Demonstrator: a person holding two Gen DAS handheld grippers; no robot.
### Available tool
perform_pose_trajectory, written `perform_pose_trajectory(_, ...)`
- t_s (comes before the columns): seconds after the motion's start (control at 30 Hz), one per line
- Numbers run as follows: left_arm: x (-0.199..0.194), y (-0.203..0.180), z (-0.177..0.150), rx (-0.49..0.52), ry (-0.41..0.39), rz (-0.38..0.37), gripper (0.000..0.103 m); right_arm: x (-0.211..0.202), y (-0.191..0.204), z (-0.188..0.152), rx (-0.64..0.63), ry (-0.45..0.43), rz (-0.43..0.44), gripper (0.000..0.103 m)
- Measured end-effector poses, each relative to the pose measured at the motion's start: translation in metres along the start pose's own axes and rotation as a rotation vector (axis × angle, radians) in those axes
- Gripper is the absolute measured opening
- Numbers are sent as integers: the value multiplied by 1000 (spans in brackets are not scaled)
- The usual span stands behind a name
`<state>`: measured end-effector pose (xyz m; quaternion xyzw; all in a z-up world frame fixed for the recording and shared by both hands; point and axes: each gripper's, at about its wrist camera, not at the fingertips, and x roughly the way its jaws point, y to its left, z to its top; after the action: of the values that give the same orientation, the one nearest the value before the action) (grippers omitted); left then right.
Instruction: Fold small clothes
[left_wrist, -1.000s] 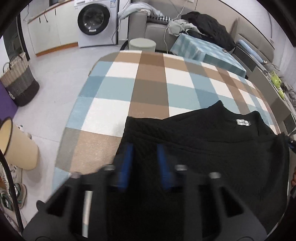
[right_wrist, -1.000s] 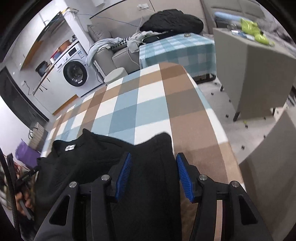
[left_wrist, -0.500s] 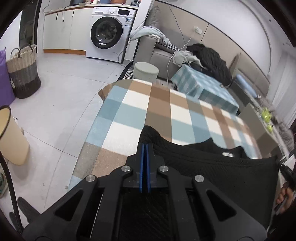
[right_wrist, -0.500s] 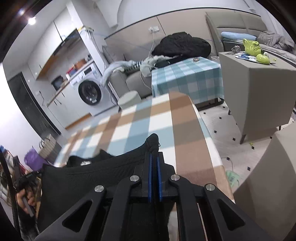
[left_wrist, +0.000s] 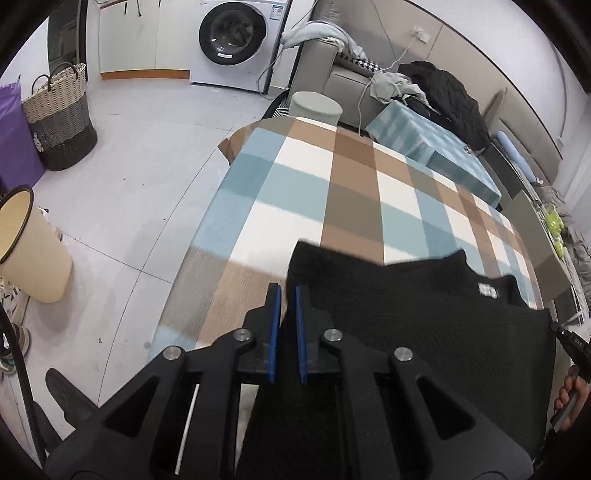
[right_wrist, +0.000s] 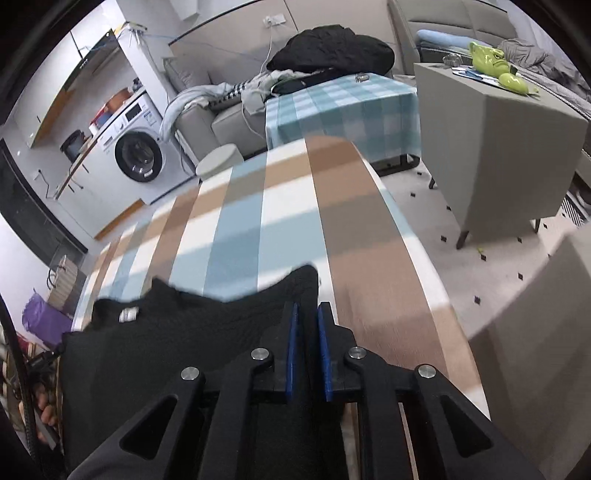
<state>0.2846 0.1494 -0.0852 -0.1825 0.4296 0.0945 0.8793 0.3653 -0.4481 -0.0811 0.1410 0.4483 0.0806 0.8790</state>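
A black knit sweater (left_wrist: 406, 314) lies spread on the checked table (left_wrist: 295, 177), its white neck label (left_wrist: 487, 290) facing up. My left gripper (left_wrist: 287, 291) sits at the sweater's left edge. Its jaws are opening, a narrow gap shows between the blue pads, and fabric runs through that gap. In the right wrist view the sweater (right_wrist: 184, 332) reaches across the table (right_wrist: 258, 221). My right gripper (right_wrist: 307, 308) is at the sweater's right corner. Its jaws are opening too, with black fabric between the pads.
Left of the table stand a cream bin (left_wrist: 33, 251) and a woven basket (left_wrist: 59, 122), with a washing machine (left_wrist: 232, 40) behind. A round stool (left_wrist: 314, 107) stands at the far end. A grey cabinet (right_wrist: 498, 147) stands to the right, a second checked table (right_wrist: 343, 107) behind.
Both grippers went from open over the sweater to shut tight on its edges. Their pads now stand slightly apart. The left gripper has shifted toward the sweater's left edge.
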Motion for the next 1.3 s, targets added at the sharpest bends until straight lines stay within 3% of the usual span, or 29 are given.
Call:
perform_pose_trajectory(0.1, -20, 5, -21, 13, 0, 29, 17, -28, -7, -30, 7, 10, 24, 28)
perform_pose_trajectory(0.23, -51, 1, -53, 21, -16, 27, 50, -73, 8, -83, -20, -8, 78, 40)
perform_pose_trajectory(0.33, -75, -14, -79, 73, -26, 16, 52, -95, 27, -113, -59, -12, 124, 44)
perform_pose_trajectory(0.4, -91, -23, -95, 96, -33, 14, 53, -104, 39, -128, -96, -8, 107, 50)
perform_pose_trajectory(0.57, -132, -45, -139, 141, -61, 12, 65, -126, 49, -160, -131, -17, 81, 71)
perform_pose_trajectory(0.73, -163, -54, -179, 165, -73, 42, 69, -136, 21, -188, -15, 14, 79, 71)
perform_pose_trajectory(0.93, -179, -49, -214, 147, -42, 35, 69, -148, -4, -221, 107, 44, 141, 71)
perform_pose_trajectory(1.3, -188, -32, -247, 65, 10, 0, 69, -151, -6, -223, 136, 52, 153, 71)
